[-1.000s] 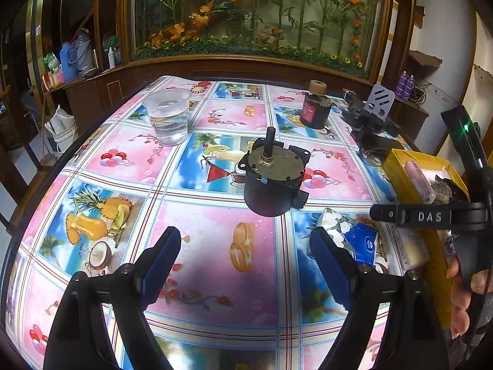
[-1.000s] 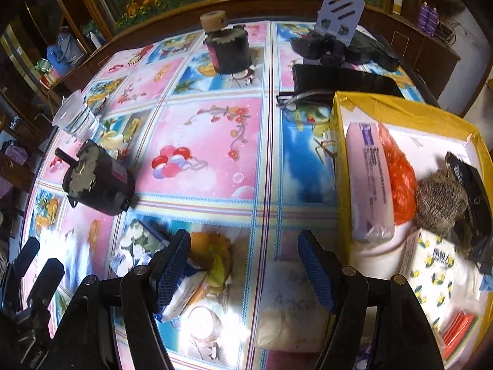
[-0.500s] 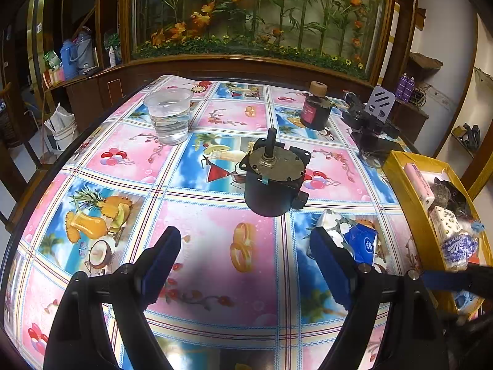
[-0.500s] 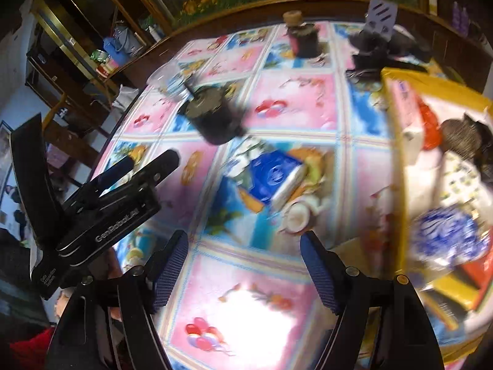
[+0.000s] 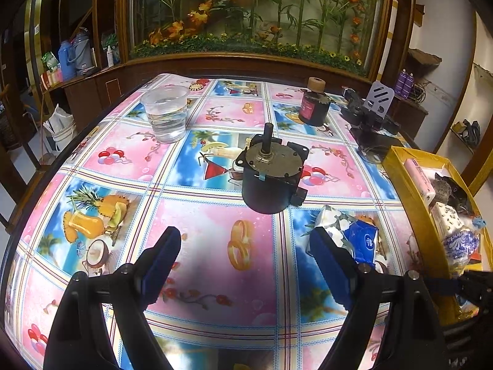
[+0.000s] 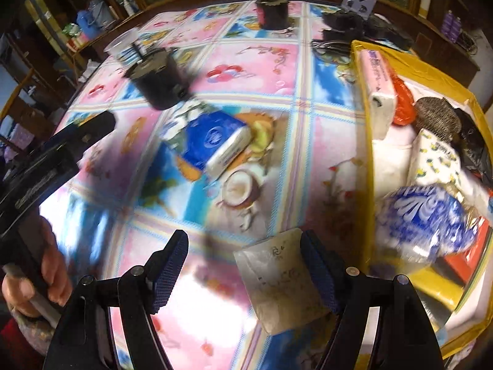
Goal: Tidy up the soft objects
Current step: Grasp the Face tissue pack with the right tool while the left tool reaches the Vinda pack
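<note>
Since a second ago my right tongs have swung away from the yellow box, out over the tablecloth and part way back, and the black arm that crossed the right of my left view is gone.

From my left tongs (image 5: pixel 243 256), the jaws stand wide apart with nothing between them, hovering over a pink square of the tablecloth (image 5: pixel 212 280). Ahead sits a black motor (image 5: pixel 271 178) with its shaft up. A blue tissue pack (image 5: pixel 362 242) lies on a floral pack (image 5: pixel 331 223), just past my right finger and near the motor. Further off stand a clear cup of water (image 5: pixel 166 114) and a dark jar (image 5: pixel 314 106). The yellow box (image 5: pixel 409 215) at the right edge holds a pink tissue pack (image 5: pixel 420 180) and a blue-and-white wrapped roll (image 5: pixel 460 240).

From my right tongs (image 6: pixel 245 274), the picture is blurred. The jaws are open wide and grip nothing; a pale flat packet (image 6: pixel 282 280) lies on the cloth just beside the right-hand finger, and whether they touch I cannot tell. The blue tissue pack (image 6: pixel 212 138) lies further ahead, outside the box (image 6: pixel 413 64). My left hand (image 6: pixel 34 283) grips its tongs at the left edge.
</note>
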